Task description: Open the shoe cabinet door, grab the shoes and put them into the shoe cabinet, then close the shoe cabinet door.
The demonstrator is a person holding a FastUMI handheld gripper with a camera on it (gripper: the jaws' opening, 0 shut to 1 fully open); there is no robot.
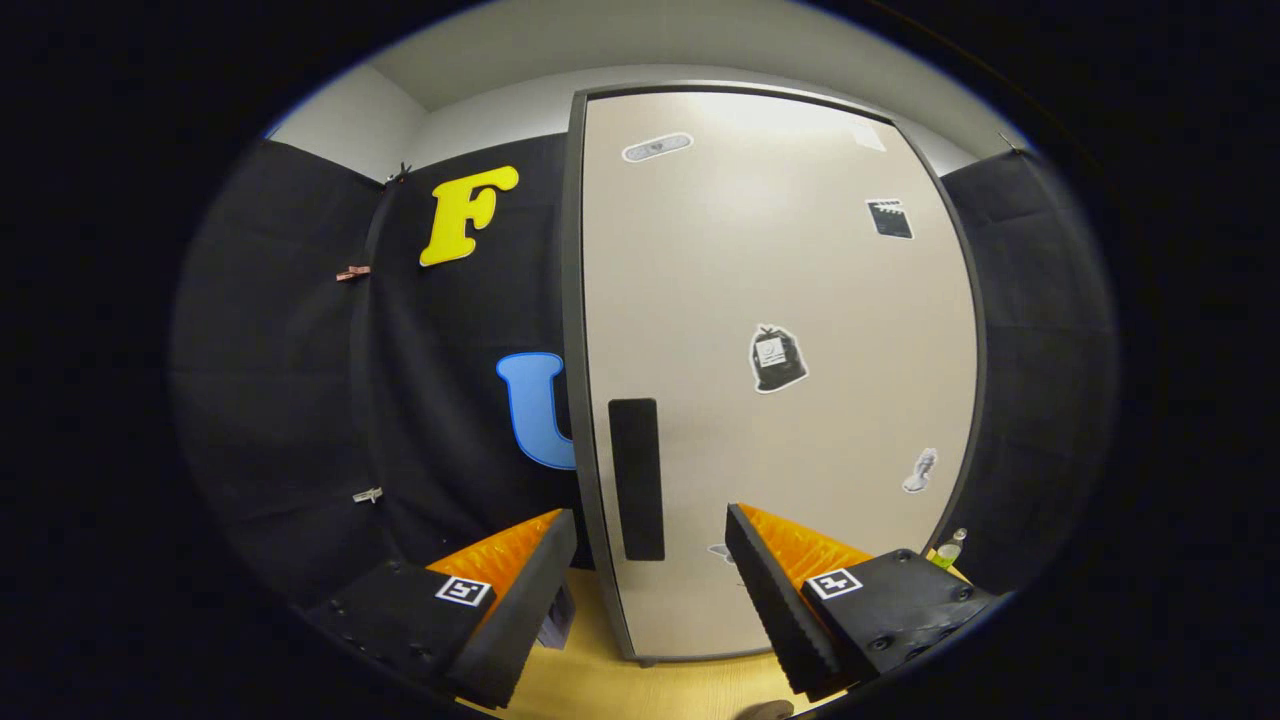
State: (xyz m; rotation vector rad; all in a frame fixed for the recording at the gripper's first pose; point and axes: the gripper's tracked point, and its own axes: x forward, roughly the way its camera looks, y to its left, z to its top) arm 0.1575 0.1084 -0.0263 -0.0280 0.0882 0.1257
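Black cloth walls [300,380], wooden floor [600,690]

One cabinet door [770,380], one dark handle [637,478], perhaps five stickers, one bottle [950,549], two fingers [520,600]

Shoe cabinet [770,380] stands on the wooden floor [640,690].

Smooth, faintly glossy cabinet door [770,330]; matt handle [637,478]; pale wood-grain floor [620,685]
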